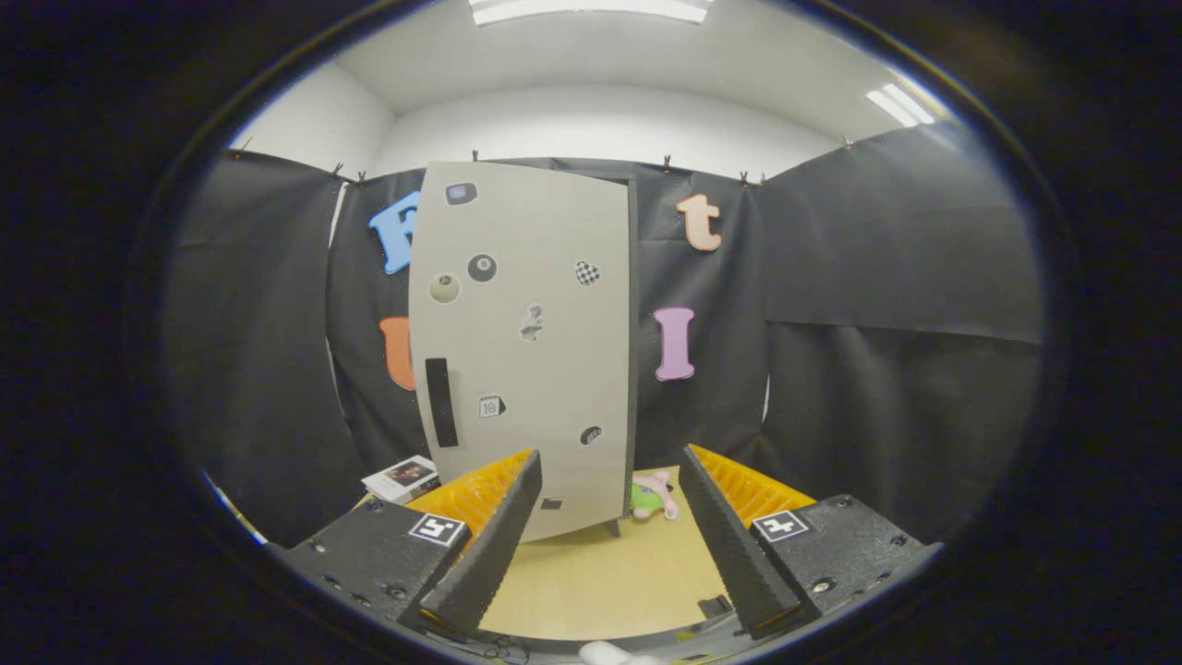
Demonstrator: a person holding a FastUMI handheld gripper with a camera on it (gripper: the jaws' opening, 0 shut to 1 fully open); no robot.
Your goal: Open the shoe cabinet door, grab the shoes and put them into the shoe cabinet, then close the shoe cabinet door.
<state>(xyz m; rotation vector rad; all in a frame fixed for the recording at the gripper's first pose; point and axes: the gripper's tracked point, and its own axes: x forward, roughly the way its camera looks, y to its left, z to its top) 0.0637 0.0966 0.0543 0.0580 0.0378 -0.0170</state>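
fingers (609,545) spread apart, empty | shoe cabinet door (522,342) closed, beyond them | its upright black handle (441,403) ahead-left of the left finger

A pale wooden floor (614,577) spreads between and beyond the spread-apart fingers. On it, ahead of them, stands the tall light-grey shoe cabinet (526,351); a small green-and-pink plush toy (652,497) lies beside its foot, and a flat white box (402,477) sits beyond the left finger.

Shoe cabinet (522,342) stands beyond the spread tool (611,466), shoes (654,497) right of its base.
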